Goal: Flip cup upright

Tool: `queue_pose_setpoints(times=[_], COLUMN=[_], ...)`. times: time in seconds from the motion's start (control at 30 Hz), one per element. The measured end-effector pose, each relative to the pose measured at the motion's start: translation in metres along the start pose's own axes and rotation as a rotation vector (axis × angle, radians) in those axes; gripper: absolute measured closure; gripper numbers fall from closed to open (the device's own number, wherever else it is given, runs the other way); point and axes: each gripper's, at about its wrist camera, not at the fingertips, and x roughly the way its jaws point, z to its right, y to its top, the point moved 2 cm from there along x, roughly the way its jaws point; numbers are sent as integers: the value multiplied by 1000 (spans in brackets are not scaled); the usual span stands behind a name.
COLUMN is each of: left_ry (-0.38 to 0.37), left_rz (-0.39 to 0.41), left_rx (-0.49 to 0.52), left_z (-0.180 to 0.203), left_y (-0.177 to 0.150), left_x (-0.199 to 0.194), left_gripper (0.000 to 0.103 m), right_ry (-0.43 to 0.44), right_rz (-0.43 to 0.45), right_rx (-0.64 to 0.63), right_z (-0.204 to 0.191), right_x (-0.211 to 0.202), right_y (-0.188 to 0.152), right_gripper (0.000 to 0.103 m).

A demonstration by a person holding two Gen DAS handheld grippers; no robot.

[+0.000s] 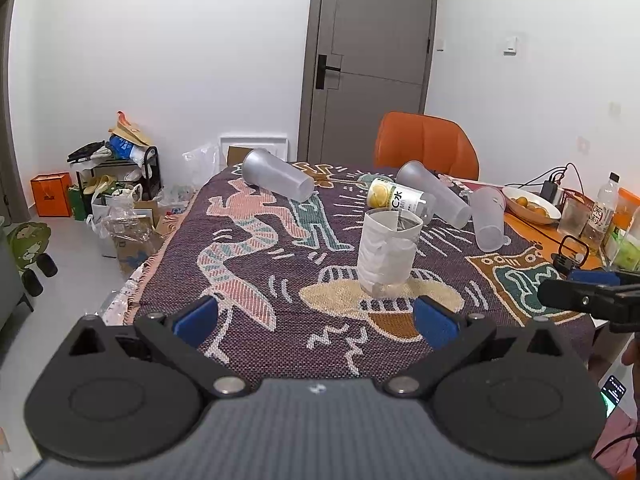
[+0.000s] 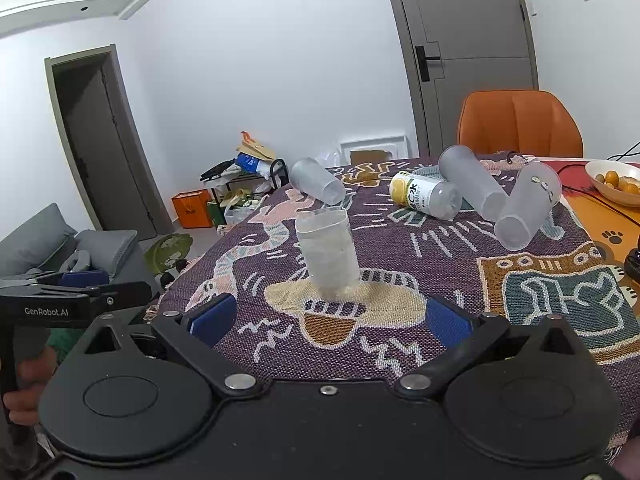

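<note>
A clear cup wrapped in white tape [image 1: 387, 251] stands upright, mouth up, on the patterned cloth; it also shows in the right wrist view [image 2: 327, 254]. My left gripper [image 1: 316, 320] is open and empty, a little short of the cup. My right gripper [image 2: 330, 320] is open and empty, also just short of it. Three frosted cups lie on their sides behind: one far left [image 1: 278, 175], one mid right [image 1: 435, 193], one further right [image 1: 487, 218]. A yellow-labelled bottle [image 1: 400, 197] lies between them.
The purple patterned cloth [image 1: 256, 264] covers the table. A bowl of oranges [image 1: 532, 204], bottles and cables sit at the right edge. An orange chair [image 1: 426, 146] stands behind the table. Bags and boxes clutter the floor at left [image 1: 120, 200].
</note>
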Motion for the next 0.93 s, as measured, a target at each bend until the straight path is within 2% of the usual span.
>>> queue_pose_setpoints(times=[0.93], left_ry=[-9], left_rz=[-19], left_rx=[23], left_z=[5], left_y=[-4], left_x=[4], left_gripper=[0], right_ry=[-8], right_rz=[-5], right_rx=[6], right_z=[1], right_x=[1], right_y=[-2], right_gripper=[0])
